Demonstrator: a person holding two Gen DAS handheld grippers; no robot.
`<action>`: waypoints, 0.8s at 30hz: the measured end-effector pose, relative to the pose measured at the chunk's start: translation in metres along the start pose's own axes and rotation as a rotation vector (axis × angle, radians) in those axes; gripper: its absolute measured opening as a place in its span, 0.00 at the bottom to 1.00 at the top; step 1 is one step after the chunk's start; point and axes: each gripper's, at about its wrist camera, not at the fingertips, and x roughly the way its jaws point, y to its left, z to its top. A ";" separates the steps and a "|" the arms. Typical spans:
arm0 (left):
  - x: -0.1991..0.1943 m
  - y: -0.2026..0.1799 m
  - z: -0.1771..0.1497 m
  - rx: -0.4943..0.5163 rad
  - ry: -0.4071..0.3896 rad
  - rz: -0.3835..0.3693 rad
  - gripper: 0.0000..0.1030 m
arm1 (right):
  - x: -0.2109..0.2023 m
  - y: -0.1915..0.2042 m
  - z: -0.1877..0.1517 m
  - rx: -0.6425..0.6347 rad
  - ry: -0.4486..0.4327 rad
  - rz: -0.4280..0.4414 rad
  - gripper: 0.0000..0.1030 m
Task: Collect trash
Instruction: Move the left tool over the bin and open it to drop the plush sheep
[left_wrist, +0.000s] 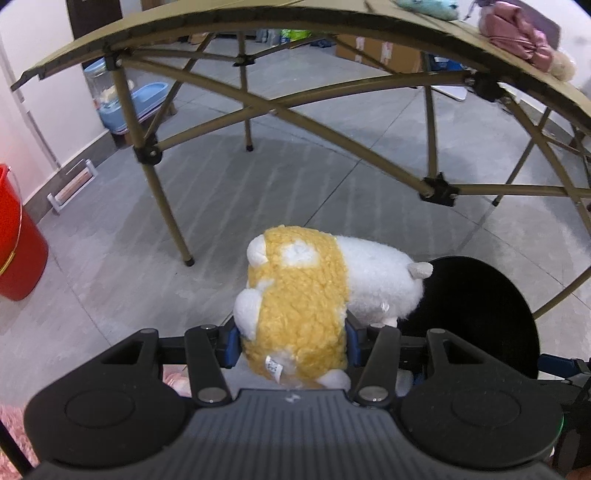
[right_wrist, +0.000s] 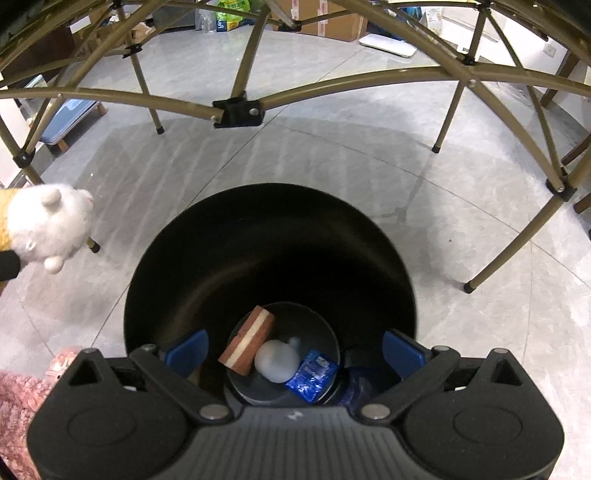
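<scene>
- While I hold the left hand-held gripper (left_wrist: 291, 341) low over the grey tiled floor (left_wrist: 110, 258), its blue pads are clamped on both sides of a yellow-and-white plush toy (left_wrist: 310, 291), which fills the lower centre of the left wrist frame.
- The toy's white head points right, toward the black bin (left_wrist: 480, 306) at the lower right of that frame; whether it touches the rim I cannot tell.
- In the right wrist view, my right hand-held gripper (right_wrist: 293, 349) stands spread wide with nothing between its pads, hovering over the bin's mouth at lower centre.
- At the bottom of the bin (right_wrist: 273, 243) I see a brown-and-cream block (right_wrist: 246, 343), a pale rounded object (right_wrist: 277, 360) that may be a bottle, and a blue wrapper (right_wrist: 312, 374), all close together.
- The toy's white head (right_wrist: 48, 225) shows at the left edge of that frame, left of the bin.
- The tan folding worktop (left_wrist: 240, 22) arches across the top of the left wrist frame, with a pink bundle (left_wrist: 517, 37) on it at upper right.
- A red bucket (left_wrist: 18, 243) sits at the left edge.
</scene>
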 end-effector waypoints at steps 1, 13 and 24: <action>0.000 -0.003 0.000 0.002 -0.001 -0.002 0.50 | -0.001 -0.002 0.000 0.005 -0.002 -0.002 0.98; 0.000 -0.043 0.004 0.051 -0.006 -0.031 0.50 | -0.025 -0.059 -0.005 0.107 -0.051 -0.036 0.98; 0.011 -0.088 0.001 0.115 0.013 -0.050 0.50 | -0.045 -0.111 -0.006 0.214 -0.114 -0.090 0.98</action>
